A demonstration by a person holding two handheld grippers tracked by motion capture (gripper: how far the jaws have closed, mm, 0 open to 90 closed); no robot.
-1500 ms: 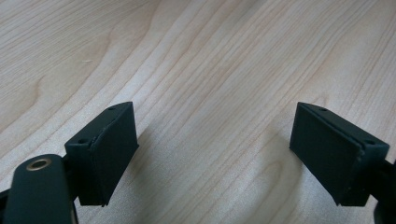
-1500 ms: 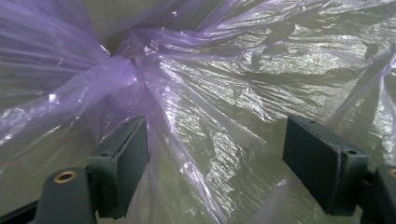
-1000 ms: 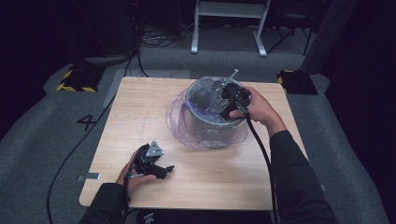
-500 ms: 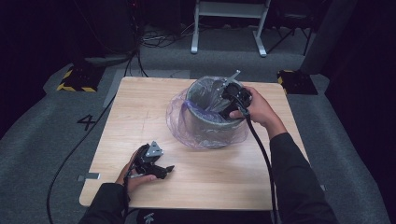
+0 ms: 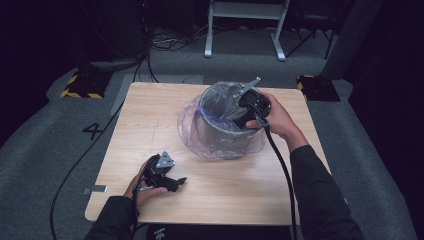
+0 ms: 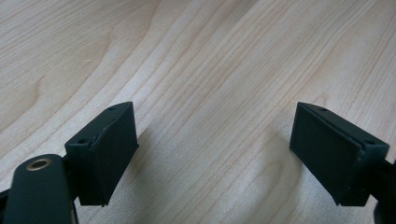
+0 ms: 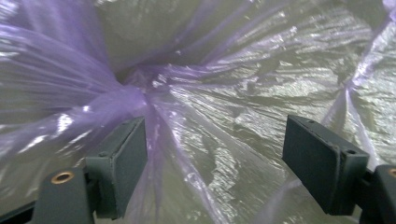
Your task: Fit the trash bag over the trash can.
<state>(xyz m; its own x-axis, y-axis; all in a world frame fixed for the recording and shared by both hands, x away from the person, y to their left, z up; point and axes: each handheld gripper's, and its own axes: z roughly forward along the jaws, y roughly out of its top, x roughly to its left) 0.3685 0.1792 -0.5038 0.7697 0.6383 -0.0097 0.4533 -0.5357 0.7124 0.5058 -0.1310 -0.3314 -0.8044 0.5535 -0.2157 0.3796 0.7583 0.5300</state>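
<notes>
Bin liner: purple, draped in the grey bin, directly ahead of the right gripper, jaws released. Fitting unfinished; film bunched. Left gripper: released, idle over table.

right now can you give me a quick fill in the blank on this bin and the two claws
1. The right claw reaches into the grey bin, which is lined with a ____ plastic bag.
2. The left claw rests on the ____ table.
3. In both gripper views the jaws stand ____.

Missing words: purple; wooden; open
</notes>
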